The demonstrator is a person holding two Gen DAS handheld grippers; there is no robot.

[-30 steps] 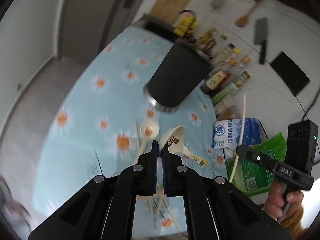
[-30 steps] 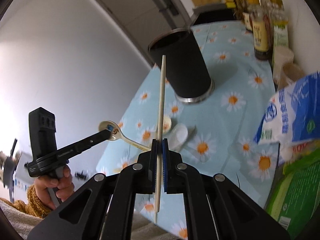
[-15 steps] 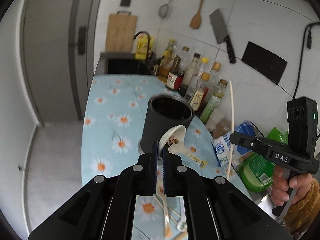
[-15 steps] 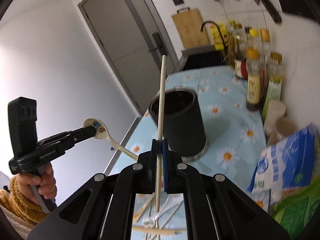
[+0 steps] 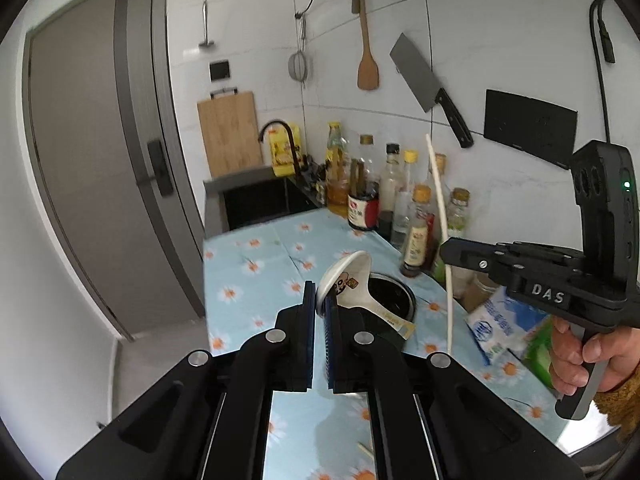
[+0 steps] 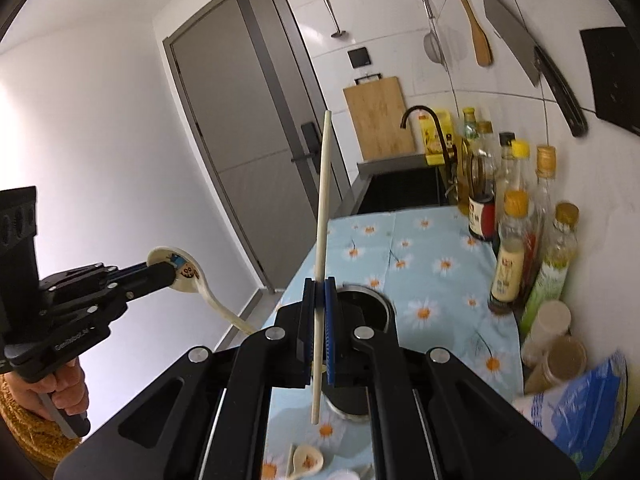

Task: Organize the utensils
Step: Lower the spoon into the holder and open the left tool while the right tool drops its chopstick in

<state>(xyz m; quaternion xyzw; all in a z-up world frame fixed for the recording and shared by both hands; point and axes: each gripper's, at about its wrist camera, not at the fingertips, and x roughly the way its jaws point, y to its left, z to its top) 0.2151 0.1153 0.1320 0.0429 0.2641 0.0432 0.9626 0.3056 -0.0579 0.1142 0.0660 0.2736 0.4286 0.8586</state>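
Chopstick (image 6: pixel 320 264) stood nearly upright, pinched mid-length by the right gripper (image 6: pixel 319 334), its lower tip just short of the black holder (image 6: pixel 362 300); the left gripper (image 5: pixel 319 344) clamped the ceramic spoon (image 5: pixel 352 288) by its bowl, handle angled down over the holder's mouth, so it looked nearer. Beyond the holder, sauce bottles (image 6: pixel 508 256) crowded the wall side; loose spoons (image 6: pixel 306 460) lay before it.

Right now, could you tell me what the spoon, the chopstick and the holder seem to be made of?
Spoon: probably glazed ceramic, glossy white with a printed cartoon. Chopstick: likely bamboo or pale wood, matte cream, though plastic is possible. Holder: dark matte cylinder with a shiny metal-looking rim.
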